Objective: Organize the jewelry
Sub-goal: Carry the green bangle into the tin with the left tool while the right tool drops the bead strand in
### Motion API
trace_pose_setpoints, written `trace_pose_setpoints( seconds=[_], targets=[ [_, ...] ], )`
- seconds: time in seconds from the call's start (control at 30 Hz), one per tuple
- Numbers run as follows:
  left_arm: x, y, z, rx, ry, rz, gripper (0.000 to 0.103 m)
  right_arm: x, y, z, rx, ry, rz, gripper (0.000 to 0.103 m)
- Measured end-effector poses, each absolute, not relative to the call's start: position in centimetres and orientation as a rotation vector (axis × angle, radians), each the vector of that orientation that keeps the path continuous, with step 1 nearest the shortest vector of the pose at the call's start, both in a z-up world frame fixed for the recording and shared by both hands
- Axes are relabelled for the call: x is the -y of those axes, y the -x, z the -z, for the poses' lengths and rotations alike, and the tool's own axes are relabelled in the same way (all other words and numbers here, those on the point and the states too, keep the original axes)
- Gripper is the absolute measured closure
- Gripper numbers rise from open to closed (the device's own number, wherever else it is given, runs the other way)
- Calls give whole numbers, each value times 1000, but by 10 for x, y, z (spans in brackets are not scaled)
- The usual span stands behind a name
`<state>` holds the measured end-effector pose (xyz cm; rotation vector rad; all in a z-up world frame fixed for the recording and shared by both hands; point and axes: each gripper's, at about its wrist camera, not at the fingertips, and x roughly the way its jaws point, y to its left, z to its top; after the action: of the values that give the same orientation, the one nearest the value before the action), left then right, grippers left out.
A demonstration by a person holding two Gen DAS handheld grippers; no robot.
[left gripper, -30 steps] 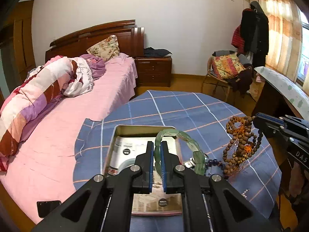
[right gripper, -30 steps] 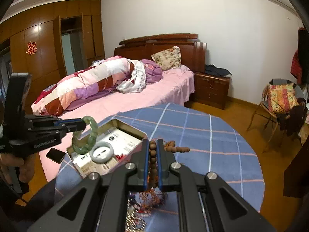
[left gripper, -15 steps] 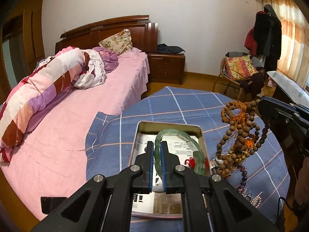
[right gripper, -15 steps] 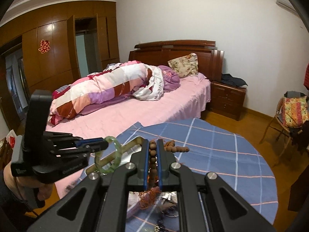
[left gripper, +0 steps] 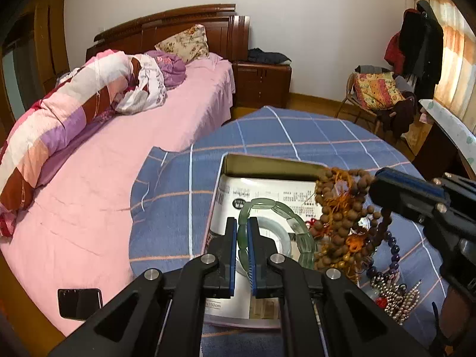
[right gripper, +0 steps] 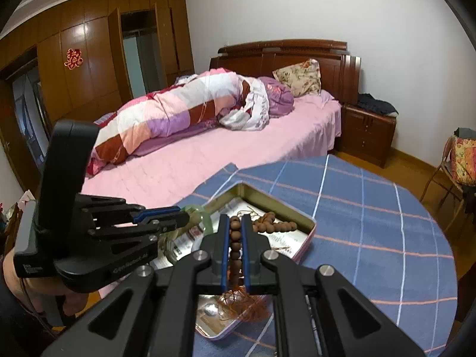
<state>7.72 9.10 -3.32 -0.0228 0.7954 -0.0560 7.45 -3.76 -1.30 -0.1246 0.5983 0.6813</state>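
A pink bed fills the far left of the room, and nearer stands a round table under a blue checked cloth. On it lies an open metal tin lined with printed paper. Over the tin, the left gripper pinches a green jade bracelet tight between its jaws. Just right of it, the right gripper clamps a strand of brown wooden beads, whose bunch hangs above the tin's right side.
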Motion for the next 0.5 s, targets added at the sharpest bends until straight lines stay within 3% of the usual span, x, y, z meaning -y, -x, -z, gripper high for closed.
trace_pose_setpoints(
  seconds=[0.5],
  targets=[
    [-85, -78, 51, -847, -3, 44, 97, 37, -76, 44, -690, 107, -685, 93]
  ],
)
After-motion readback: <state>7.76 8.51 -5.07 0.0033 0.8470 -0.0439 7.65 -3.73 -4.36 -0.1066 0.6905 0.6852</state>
